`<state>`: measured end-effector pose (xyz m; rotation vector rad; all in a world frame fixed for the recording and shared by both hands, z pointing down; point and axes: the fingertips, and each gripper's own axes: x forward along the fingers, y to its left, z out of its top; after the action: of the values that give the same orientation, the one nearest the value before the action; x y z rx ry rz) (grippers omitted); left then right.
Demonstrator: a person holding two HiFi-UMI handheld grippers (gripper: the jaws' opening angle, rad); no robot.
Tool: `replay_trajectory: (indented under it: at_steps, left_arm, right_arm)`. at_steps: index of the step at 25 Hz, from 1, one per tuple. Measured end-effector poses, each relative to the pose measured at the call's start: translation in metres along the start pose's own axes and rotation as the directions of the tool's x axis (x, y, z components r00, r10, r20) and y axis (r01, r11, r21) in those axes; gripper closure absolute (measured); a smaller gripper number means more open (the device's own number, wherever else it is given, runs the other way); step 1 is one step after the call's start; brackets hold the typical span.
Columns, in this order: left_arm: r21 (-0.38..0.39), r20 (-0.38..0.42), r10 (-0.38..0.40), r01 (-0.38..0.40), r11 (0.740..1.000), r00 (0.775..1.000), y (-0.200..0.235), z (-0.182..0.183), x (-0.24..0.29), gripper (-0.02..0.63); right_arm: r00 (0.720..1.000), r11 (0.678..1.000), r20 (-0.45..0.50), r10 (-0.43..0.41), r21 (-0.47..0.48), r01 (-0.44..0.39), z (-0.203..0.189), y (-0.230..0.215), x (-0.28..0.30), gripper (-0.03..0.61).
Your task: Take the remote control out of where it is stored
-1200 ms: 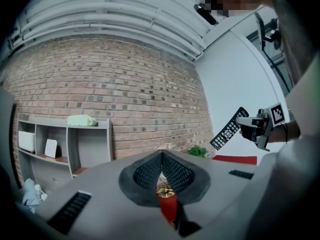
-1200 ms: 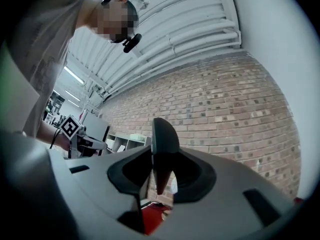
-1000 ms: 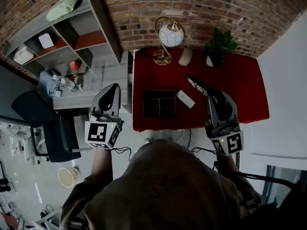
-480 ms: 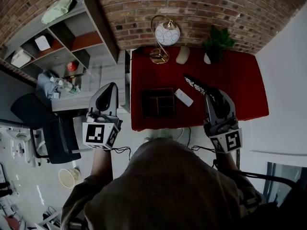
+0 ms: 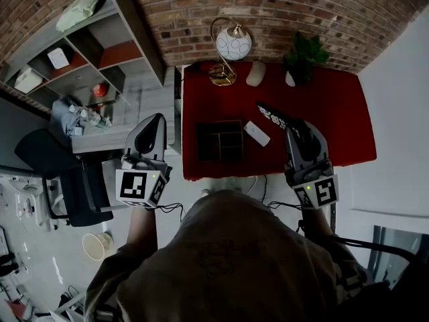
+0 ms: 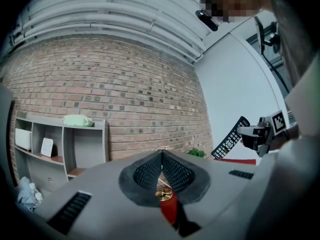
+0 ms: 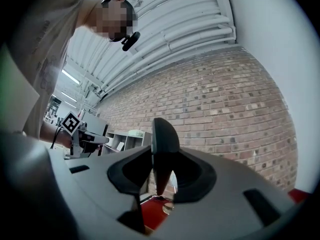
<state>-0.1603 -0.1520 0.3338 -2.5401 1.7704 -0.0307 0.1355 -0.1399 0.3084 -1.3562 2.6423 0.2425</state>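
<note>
Over the last second almost nothing has been altered. The black remote control (image 5: 273, 117) is still clamped at its near end by the right gripper (image 5: 293, 129), whose jaws are closed on it. It is held in the air to the right of the dark compartment box (image 5: 220, 140), clear of every compartment, with only a slight shift noted. A small white oblong (image 5: 257, 133) is still seen lying just right of the box on the red table (image 5: 335, 113). The left gripper (image 5: 156, 118) is kept to the left of the box, beyond the table edge, with its jaws brought together on nothing. From this, the removal is judged complete. Only a steady hold, or a set-down away from the box, is thought to remain.
</note>
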Motion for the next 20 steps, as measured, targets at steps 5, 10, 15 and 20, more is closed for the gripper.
replay_trajectory:
  at_steps: [5,10,15,20]
  left_arm:
    - [0.013,-0.004,-0.012,0.012,1.0,1.0,-0.006,0.0,0.004,0.603]
    - [-0.007,-0.021,-0.019,0.019,1.0,1.0,-0.014,-0.006,0.008,0.603]
    - [-0.001,-0.02,-0.044,0.044,0.999,0.999,-0.024,-0.006,0.013,0.603]
    - [0.006,-0.026,-0.048,0.048,0.999,0.998,-0.03,-0.008,0.015,0.603]
  right_arm:
    - [0.999,1.0,-0.031,-0.02,0.001,0.02,-0.016,-0.019,0.005,0.456]
    - [0.995,0.999,-0.087,-0.045,0.017,0.046,-0.045,-0.051,0.021,0.456]
    - [0.984,0.996,-0.168,-0.051,0.071,0.063,-0.084,-0.074,0.045,0.456]
    - [0.952,0.989,-0.302,-0.056,0.113,0.094,-0.15,-0.092,0.064,0.456]
